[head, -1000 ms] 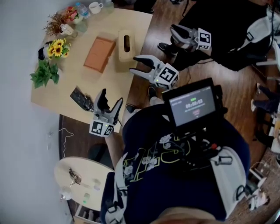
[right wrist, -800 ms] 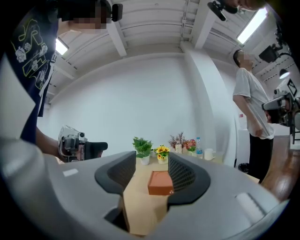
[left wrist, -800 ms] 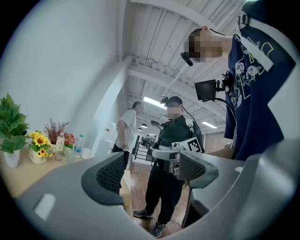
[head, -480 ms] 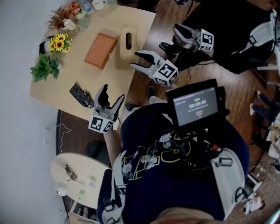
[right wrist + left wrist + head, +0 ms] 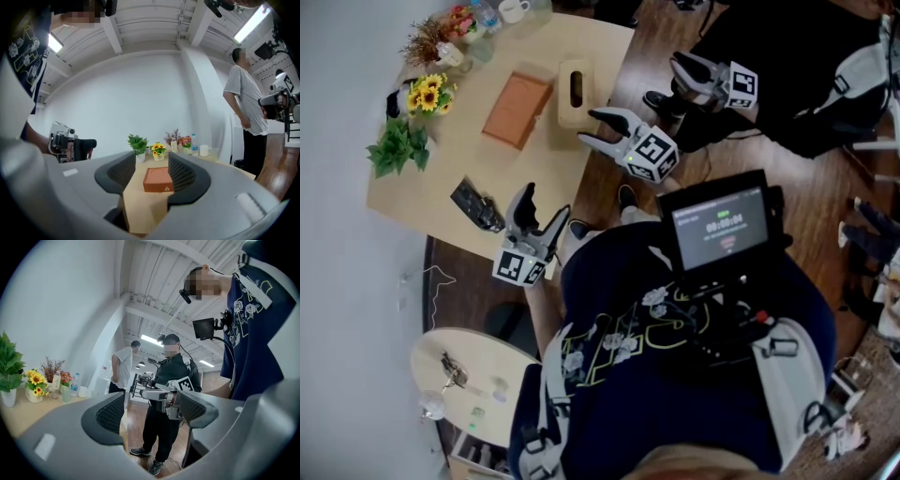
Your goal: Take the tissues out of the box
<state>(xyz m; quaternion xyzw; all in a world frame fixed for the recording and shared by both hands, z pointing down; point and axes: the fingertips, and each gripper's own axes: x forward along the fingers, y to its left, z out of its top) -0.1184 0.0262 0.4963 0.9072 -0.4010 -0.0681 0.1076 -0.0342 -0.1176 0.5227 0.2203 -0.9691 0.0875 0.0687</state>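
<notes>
The tan tissue box [image 5: 573, 91] with a dark oval slot on top lies on the light wooden table [image 5: 441, 183], near its right edge. No tissue shows at the slot. My right gripper [image 5: 586, 129] hovers just off that edge, below the box, open and empty. In the right gripper view, that gripper [image 5: 152, 173] frames an orange-brown flat box [image 5: 158, 179], and the tissue box is hidden. My left gripper [image 5: 544, 202] is open at the table's near edge with nothing between the jaws. In the left gripper view, that gripper [image 5: 150, 411] looks out at a person.
The orange-brown flat box [image 5: 517, 109] lies left of the tissue box. A black object [image 5: 476, 206] sits by my left gripper. A green plant [image 5: 394, 150], sunflowers [image 5: 427, 94], a bottle [image 5: 483, 17] and a cup [image 5: 508, 11] line the far side. Another person's gripper [image 5: 708, 80] is close on the right.
The head view has shifted slightly. Both grippers stay about where they were relative to the table, with jaws apart as before.
</notes>
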